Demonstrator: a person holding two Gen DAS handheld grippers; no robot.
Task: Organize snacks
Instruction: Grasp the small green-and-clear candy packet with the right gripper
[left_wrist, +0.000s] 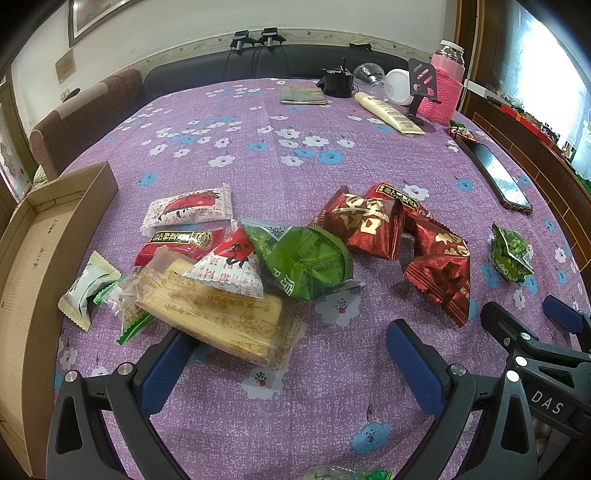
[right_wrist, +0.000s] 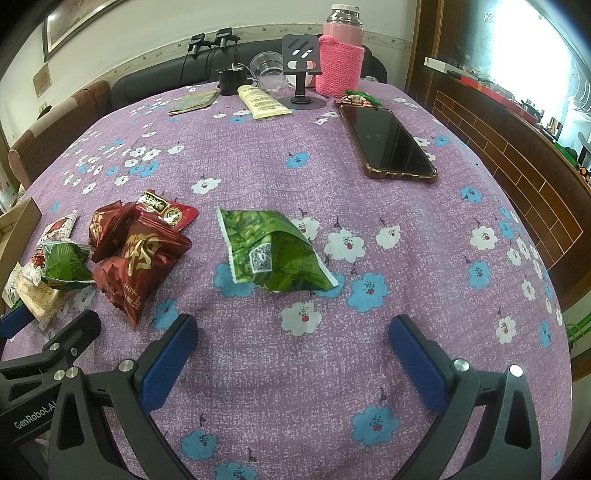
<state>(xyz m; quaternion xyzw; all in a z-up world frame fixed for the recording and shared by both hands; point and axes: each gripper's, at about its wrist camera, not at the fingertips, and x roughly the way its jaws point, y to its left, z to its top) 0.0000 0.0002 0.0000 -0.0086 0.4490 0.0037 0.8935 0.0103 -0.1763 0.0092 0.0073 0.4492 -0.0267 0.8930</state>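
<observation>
Two tools hover over the bench, both spread wide and empty. The stray green snack packet (right_wrist: 275, 251) lies straight ahead of the right tool (right_wrist: 293, 345), long axis slanting across its fingers; the left tool (left_wrist: 288, 354) faces the main snack pile (left_wrist: 258, 258).

- Left wrist view looks low and forward across the table (left_wrist: 258, 155) from its near edge, close to the snack pile (left_wrist: 258, 258).
- Right wrist view faces likewise, further right; both share the pile (right_wrist: 110, 251) and the far-edge clutter.
</observation>
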